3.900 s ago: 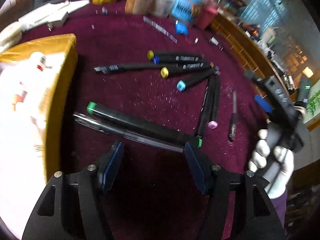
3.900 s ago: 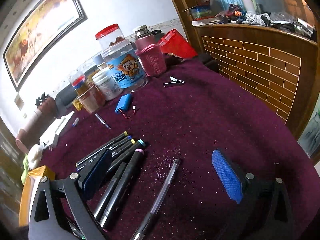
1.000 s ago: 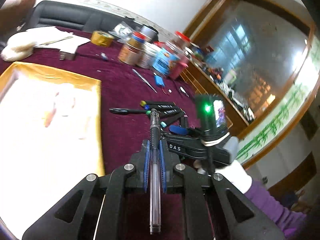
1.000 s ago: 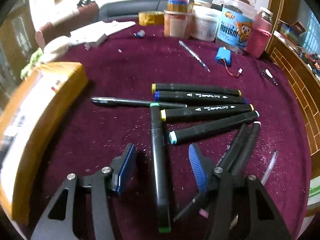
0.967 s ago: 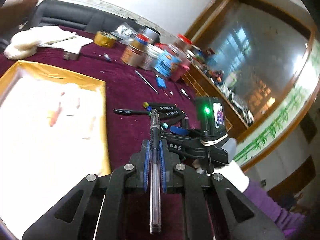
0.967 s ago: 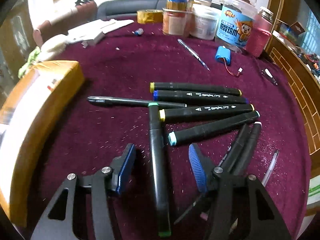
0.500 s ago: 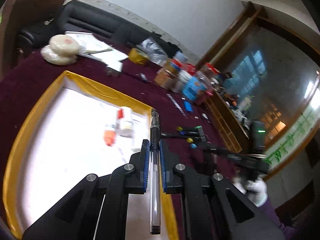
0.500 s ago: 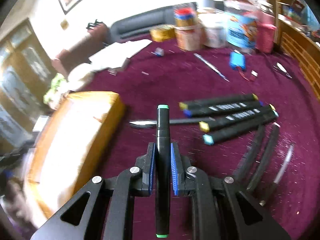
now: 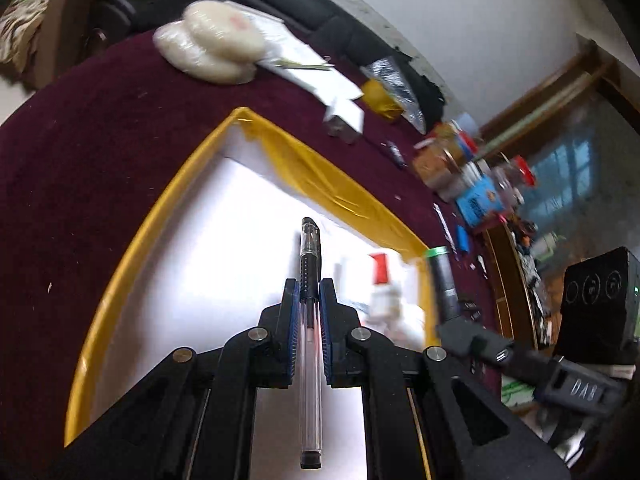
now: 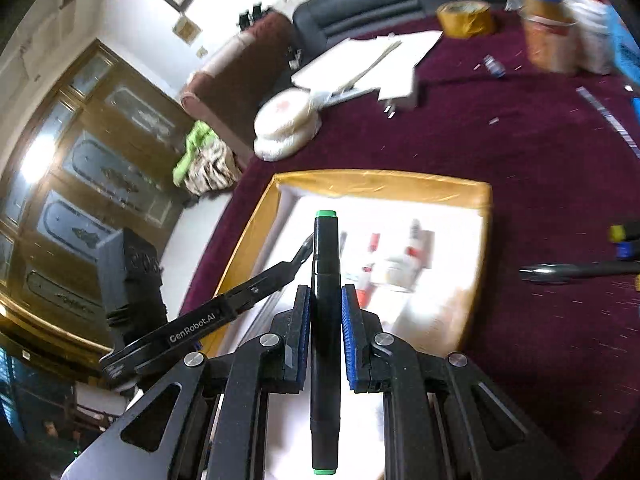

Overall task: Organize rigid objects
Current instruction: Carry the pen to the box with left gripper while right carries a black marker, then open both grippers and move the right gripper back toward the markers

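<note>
Now clamped: left gripper (image 9: pixel 308 294) on pen (image 9: pixel 310 344), right gripper (image 10: pixel 325 312) on marker (image 10: pixel 326 320), both pointing twelve o'clock over tray (image 10: pixel 384 186).

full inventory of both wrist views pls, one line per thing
box: 1, yellow rim, white inside, on table
small bottles: blurred, count unclear, red and white, in box
table: 1, maroon cloth
tape roll: 1, gold, far edge
jars: several, far side
loose pen: 1, dark, on cloth right of box
clear pen: 1, in left claw
green-capped marker: 1, black, in right claw
</note>
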Available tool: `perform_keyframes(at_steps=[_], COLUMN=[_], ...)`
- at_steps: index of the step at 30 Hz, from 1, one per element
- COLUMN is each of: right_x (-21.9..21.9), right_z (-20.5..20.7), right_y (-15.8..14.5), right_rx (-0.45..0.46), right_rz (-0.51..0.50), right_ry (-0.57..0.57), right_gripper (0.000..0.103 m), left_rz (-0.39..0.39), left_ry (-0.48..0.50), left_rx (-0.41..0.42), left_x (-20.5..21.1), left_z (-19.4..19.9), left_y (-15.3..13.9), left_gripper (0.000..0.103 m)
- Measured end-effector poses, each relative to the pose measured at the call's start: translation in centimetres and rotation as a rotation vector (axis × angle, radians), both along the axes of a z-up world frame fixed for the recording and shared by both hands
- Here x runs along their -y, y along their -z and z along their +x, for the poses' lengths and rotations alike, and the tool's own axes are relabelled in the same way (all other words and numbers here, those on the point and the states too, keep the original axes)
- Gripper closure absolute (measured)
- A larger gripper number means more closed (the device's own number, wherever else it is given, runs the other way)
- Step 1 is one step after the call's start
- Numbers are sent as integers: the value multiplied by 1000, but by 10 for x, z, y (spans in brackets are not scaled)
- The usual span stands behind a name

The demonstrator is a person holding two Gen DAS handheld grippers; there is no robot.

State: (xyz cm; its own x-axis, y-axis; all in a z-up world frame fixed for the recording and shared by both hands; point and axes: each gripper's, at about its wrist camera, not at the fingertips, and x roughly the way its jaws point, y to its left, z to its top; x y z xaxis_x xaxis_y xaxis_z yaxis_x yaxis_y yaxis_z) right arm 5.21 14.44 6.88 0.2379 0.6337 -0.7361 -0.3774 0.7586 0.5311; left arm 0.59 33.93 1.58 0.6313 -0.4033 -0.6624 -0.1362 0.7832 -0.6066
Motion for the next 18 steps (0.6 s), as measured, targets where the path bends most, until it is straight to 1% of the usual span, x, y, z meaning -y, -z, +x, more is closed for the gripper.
perform_keyframes(at_steps=[3,5,7,9,10,11,12,13,14,16,18], right_x=[-31,-43,-51,-53,-52,-50,-47,-44,-39,-29,-14], right_z=[9,16,23,29,30,30,30,29,27,23,17], right_y=[20,30,36,38,39,38,36,34,29,18,8], right_rx=[-27,-27,-15,-3,0,7,13,18,31,72,110], right_rz=[-46,-75,-109,-128,-129,-129,-128,-125,-120,-115,-108], right_ry=[-1,10,20,33,42,52,55,55,58,73,89], right_gripper=[90,90,90,90,89,89,87,83,80,72,69], left_rz=[-5,-13,-18,-20,-23,-28,-33,-35,-37,-45,-55], left_ry=[-30,-34,-31,-37,-41,-43,-45,-48,-53,-63,-71], left_rx=[-23,-33,-32,-22,-17,-11,0,9,17,36,56], left_x=[-9,-13,-13,-13,-15,-16,-18,-19,-20,-22,-22], left_z=[7,11,14,12,12,9,6,3,0,-8,-17], left_y=[10,14,15,12,11,9,6,3,0,-8,-15], left_gripper=[96,96,95,93,88,82,77,68,62,58,54])
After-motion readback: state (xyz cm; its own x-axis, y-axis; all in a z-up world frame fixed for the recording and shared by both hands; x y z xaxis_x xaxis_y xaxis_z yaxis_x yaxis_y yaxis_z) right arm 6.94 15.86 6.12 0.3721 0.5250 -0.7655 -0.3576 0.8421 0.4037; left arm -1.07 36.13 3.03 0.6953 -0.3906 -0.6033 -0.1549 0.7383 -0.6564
